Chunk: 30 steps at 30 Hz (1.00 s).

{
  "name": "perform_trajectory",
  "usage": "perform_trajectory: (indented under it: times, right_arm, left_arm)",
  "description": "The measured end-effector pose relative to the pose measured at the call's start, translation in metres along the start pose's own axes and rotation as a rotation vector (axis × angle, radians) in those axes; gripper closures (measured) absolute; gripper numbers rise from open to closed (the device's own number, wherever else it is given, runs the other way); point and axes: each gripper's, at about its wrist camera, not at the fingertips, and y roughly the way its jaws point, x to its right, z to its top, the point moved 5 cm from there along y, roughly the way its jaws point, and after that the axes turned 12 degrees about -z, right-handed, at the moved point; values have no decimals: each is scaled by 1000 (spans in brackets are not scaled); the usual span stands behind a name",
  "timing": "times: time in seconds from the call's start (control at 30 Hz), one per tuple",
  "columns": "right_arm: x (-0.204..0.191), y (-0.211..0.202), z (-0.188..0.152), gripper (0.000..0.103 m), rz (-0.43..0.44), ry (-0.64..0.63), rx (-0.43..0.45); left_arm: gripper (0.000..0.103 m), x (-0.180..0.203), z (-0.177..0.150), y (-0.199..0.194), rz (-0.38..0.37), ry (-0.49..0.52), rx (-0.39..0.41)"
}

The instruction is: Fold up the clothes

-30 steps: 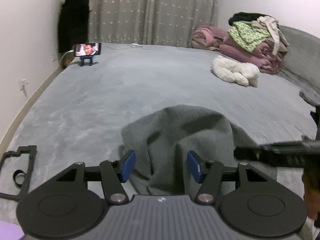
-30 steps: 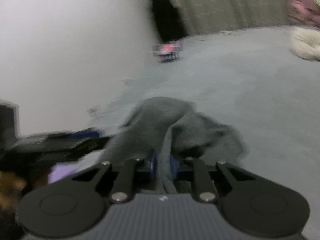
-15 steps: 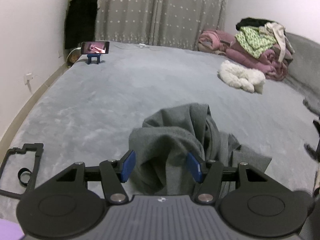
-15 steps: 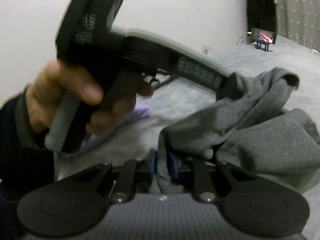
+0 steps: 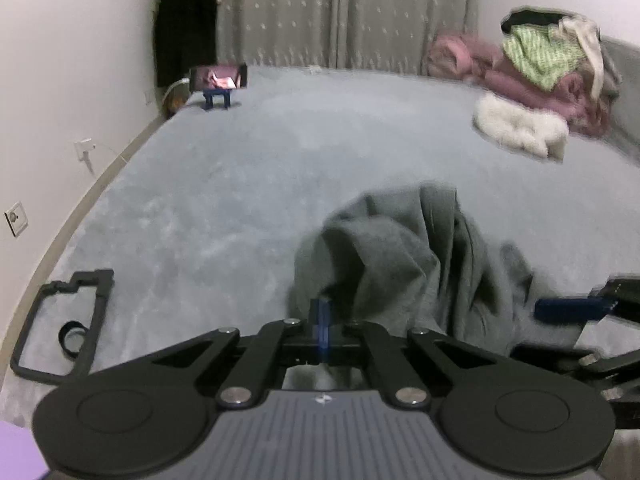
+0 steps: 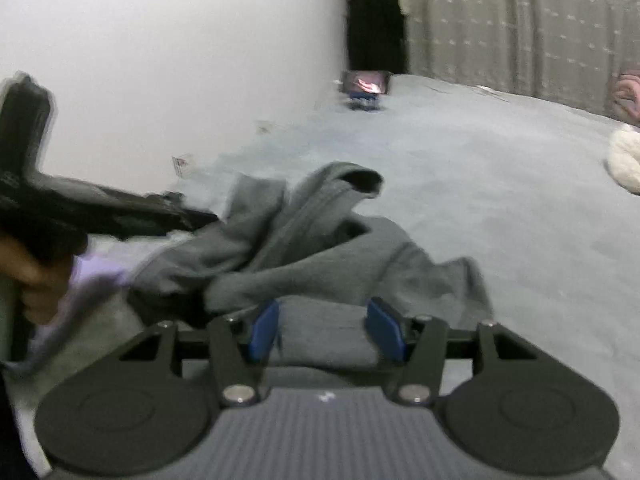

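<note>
A crumpled grey garment (image 5: 400,248) lies heaped on the grey bed (image 5: 240,184). My left gripper (image 5: 322,320) is shut at the heap's near left edge, blue pads pressed together with grey cloth bunched around them. From the right wrist view, that left gripper's body (image 6: 120,216) reaches in from the left, its tip buried in the grey garment (image 6: 320,248), and a hand (image 6: 36,284) holds it. My right gripper (image 6: 325,330) stands open, a flat fold of the garment lying between its blue pads (image 6: 264,330). One right fingertip (image 5: 568,308) shows at the left view's right edge.
A phone on a blue stand (image 5: 218,78) sits at the far left corner. A pile of pink, green and white clothes (image 5: 540,60) and a white fluffy item (image 5: 520,132) lie at the far right. A black frame (image 5: 60,320) and lilac cloth (image 6: 92,276) lie near left, by the wall.
My left gripper has shut at the garment's near edge. My right gripper has opened and let go of the grey cloth it was pinching, and has swung back toward the bed.
</note>
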Motion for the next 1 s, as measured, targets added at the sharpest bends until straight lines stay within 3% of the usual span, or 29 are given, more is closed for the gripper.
perform_trajectory:
  times: [0.07, 0.17, 0.2, 0.27, 0.47, 0.67, 0.83, 0.9, 1.0]
  right_arm:
    - [-5, 0, -5, 75, 47, -25, -39]
    - [-21, -4, -15, 80, 151, -111, -97]
    - [-28, -8, -21, 78, 188, -153, -111]
    - [-42, -20, -35, 70, 270, -237, -129]
    - [-59, -41, -47, 71, 409, -329, -119]
    - [-62, -40, -35, 71, 417, -333, -67]
    - [-68, -66, -32, 67, 560, -358, -8]
    - [-70, -66, -29, 64, 534, -365, 5]
    - [-49, -56, -19, 47, 417, -285, 32]
  left_arm:
    - [103, -2, 2, -3, 3, -12, 11]
    - [103, -2, 2, -3, -26, -36, 7]
    - [102, -3, 2, -2, -40, -50, 3]
    - [85, -2, 4, -1, -54, -63, -1]
    - [55, 1, 4, 0, -46, -37, 10]
    - [50, 5, 4, 0, -71, -34, 29]
    - [48, 6, 4, -2, -93, -51, 39]
    - [48, 8, 6, -4, -104, -48, 48]
    - [43, 11, 7, -6, -105, -26, 60]
